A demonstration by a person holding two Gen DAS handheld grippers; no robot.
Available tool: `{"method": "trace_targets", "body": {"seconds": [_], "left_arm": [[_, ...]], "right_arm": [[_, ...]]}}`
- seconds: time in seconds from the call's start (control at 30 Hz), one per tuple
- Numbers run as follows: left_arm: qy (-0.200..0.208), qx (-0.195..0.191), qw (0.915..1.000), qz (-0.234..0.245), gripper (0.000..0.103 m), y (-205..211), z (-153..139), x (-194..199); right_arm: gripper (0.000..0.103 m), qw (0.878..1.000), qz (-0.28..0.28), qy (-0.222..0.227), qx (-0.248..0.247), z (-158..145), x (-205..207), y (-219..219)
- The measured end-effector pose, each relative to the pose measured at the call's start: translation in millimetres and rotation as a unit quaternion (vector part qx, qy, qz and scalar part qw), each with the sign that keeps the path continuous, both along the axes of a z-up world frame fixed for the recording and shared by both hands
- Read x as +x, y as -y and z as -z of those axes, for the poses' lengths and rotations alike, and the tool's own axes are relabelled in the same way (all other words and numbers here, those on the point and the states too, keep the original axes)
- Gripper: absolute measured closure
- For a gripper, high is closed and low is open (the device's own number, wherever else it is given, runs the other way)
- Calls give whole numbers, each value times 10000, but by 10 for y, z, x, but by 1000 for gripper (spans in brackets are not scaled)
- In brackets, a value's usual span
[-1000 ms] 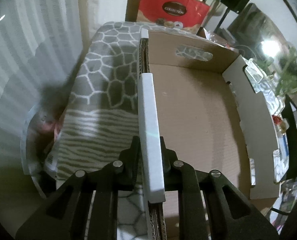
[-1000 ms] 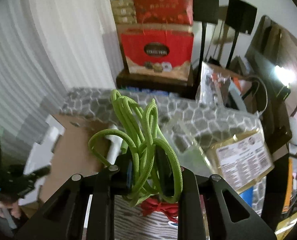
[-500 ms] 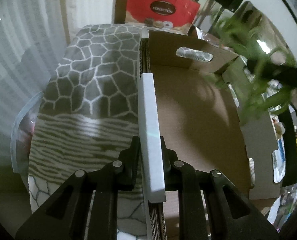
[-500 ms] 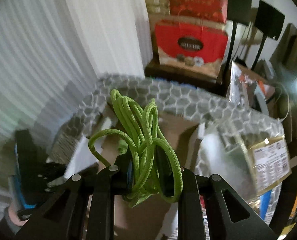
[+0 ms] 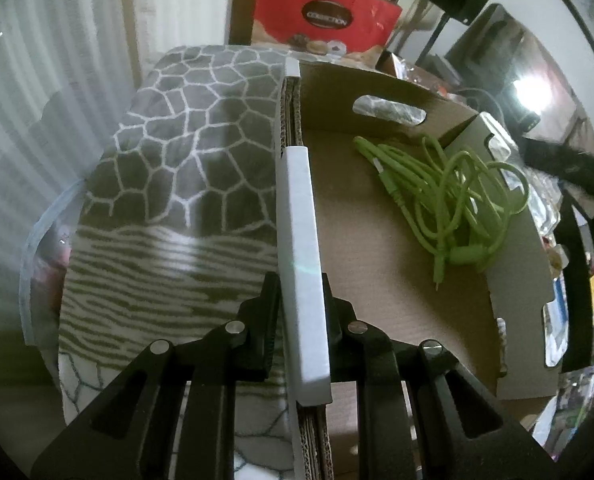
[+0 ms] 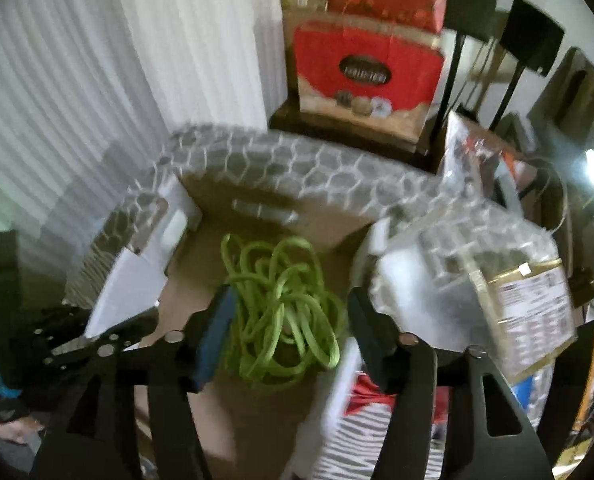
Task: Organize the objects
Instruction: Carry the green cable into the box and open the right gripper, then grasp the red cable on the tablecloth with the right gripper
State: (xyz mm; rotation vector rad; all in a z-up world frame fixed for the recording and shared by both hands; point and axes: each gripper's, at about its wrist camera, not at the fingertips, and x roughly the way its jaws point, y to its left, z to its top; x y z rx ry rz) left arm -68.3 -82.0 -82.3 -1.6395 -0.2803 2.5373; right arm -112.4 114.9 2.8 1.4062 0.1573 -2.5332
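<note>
My left gripper is pinching the white-edged side wall of the cardboard box, one finger outside and one inside, pressed tight on the rim near the box's near corner. That wall runs straight away from me toward the far end wall, which has an oval handle cut-out.

My right gripper hangs over the open box with its jaws opening; the pads stand clear on both sides of the green cable, which shows between them but is not pressed by either. In the left wrist view the green cable lies as a loose tangled coil on the box floor, in the far right part, close to the right wall and reaching toward the far right corner. The right wrist view is blurred, so I cannot be sure from it that the coil has fully settled on the cardboard.

The box sits on a grey blanket with a white honeycomb pattern, which gives way to zebra-like stripes nearer to me. Just past the box's right wall lies a clear bubble-wrap packet with a printed label. Beyond the blanket's far edge stands a red gift box with more boxes stacked on it, beside a white curtain.
</note>
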Motion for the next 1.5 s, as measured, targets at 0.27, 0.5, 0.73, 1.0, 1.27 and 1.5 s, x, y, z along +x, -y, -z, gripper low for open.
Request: {"method": "trace_targets", "body": {"seconds": [0.27, 0.5, 0.73, 1.0, 1.27, 1.5], "left_arm": [[11, -35, 9999, -132, 87, 201, 17, 22], [2, -106, 9999, -34, 87, 184, 17, 18], [14, -119, 9999, 16, 87, 173, 13, 9], [17, -143, 9999, 43, 87, 141, 13, 4], [16, -95, 9999, 76, 87, 143, 24, -2], [20, -45, 10000, 74, 87, 173, 29, -1]], "right_arm": [[41, 9991, 400, -12, 131, -87, 166, -639], [41, 9981, 390, 438, 199, 327, 262, -817], [41, 9975, 184, 626, 277, 570, 322, -782], [40, 9950, -279, 632, 719, 721, 400, -655], [69, 9880, -441, 574, 1363, 743, 428, -611], [85, 9947, -245, 477, 877, 498, 460, -723]]}}
